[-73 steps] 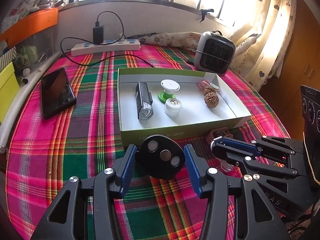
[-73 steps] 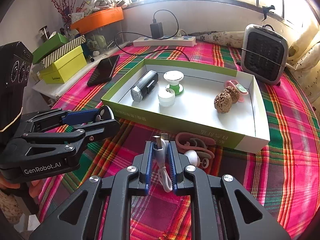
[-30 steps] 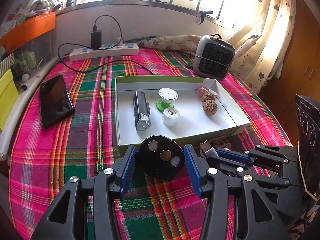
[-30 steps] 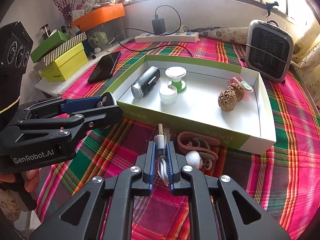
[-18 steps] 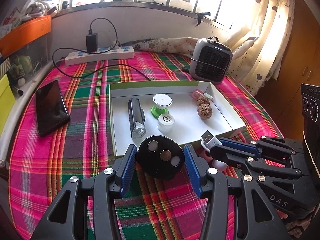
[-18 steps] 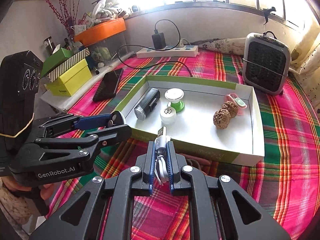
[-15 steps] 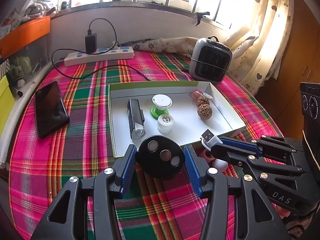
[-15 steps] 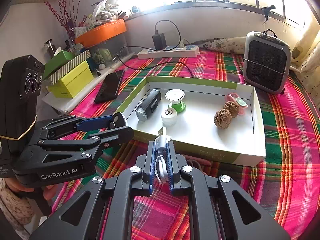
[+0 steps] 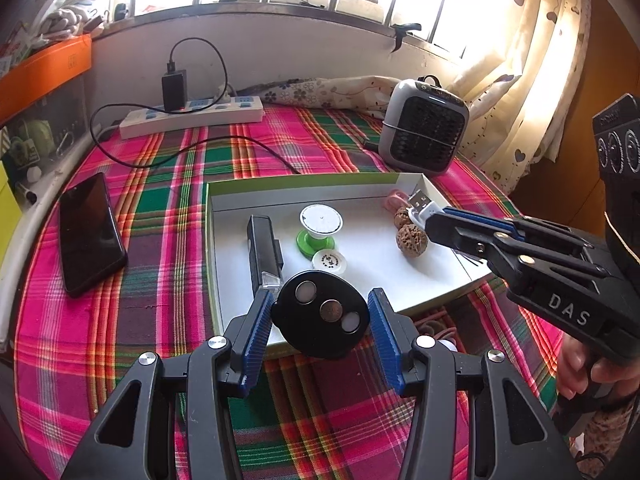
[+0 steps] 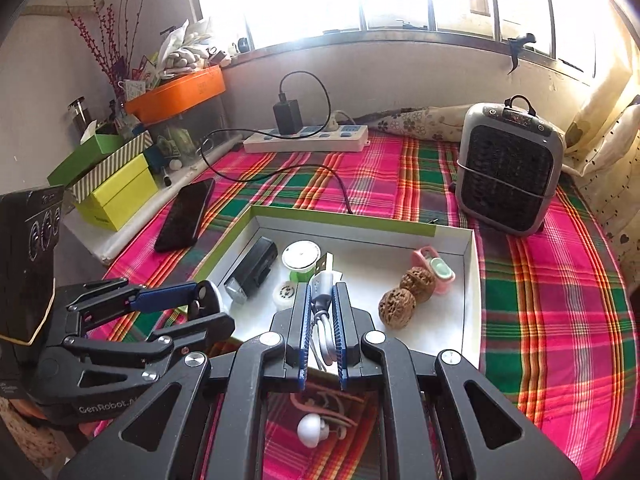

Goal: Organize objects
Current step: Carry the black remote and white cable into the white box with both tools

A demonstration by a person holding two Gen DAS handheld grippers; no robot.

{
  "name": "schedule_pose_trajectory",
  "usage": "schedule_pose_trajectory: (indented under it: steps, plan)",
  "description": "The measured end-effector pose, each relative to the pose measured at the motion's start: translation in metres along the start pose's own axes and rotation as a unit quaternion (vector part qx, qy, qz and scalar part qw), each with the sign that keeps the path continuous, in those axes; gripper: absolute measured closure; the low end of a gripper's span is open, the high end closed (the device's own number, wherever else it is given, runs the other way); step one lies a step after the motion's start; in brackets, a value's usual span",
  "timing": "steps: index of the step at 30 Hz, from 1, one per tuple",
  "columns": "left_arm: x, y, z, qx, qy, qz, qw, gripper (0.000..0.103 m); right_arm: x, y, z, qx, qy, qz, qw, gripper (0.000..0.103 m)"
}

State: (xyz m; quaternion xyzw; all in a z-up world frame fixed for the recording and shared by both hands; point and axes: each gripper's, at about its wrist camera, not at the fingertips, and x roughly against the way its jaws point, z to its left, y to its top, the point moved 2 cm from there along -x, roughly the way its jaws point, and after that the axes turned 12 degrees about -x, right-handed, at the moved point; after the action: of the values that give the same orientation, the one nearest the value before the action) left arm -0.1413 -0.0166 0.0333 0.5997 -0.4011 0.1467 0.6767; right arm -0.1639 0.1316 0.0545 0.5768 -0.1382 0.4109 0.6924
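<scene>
My left gripper (image 9: pixel 320 318) hides part of the tray's near wall, and I cannot make out what the black oval gadget (image 9: pixel 319 320) it carries is: three round discs on its face, its lower edge cut off behind the blue pads. The jaws are clamped on it, held over the near-left corner of the tray (image 9: pixel 408 178). My right gripper (image 10: pixel 321 322) has its jaws pressed together on a coiled white USB cable (image 10: pixel 323 296); the metal plug pokes out ahead of the tips, over the tray's near half, while the coil's lower loops vanish between the pads. Below that gripper, pink earhook earphones (image 10: pixel 320 424) lie on the plaid bench (image 10: pixel 540 340) just outside the tray's near wall, mostly blocked.

Inside the tray I count two walnuts (image 10: pixel 396 306), one black bike light (image 10: pixel 252 272), one green-based white-topped spool (image 9: pixel 319 228), one small white cap (image 9: pixel 329 260), and one pink item (image 10: pixel 434 266) at the far-right corner, hard to identify. One phone (image 9: pixel 90 232) lies by the bench's left edge.
</scene>
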Motion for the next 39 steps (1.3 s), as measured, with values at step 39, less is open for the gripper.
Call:
schedule_pose_trajectory:
  steps: [39]
  plan:
    - [-0.05, 0.008, 0.01, -0.001, 0.014, 0.046, 0.9989, 0.056, -0.093, 0.023, -0.027, -0.023, -0.013, 0.076, 0.997, 0.092]
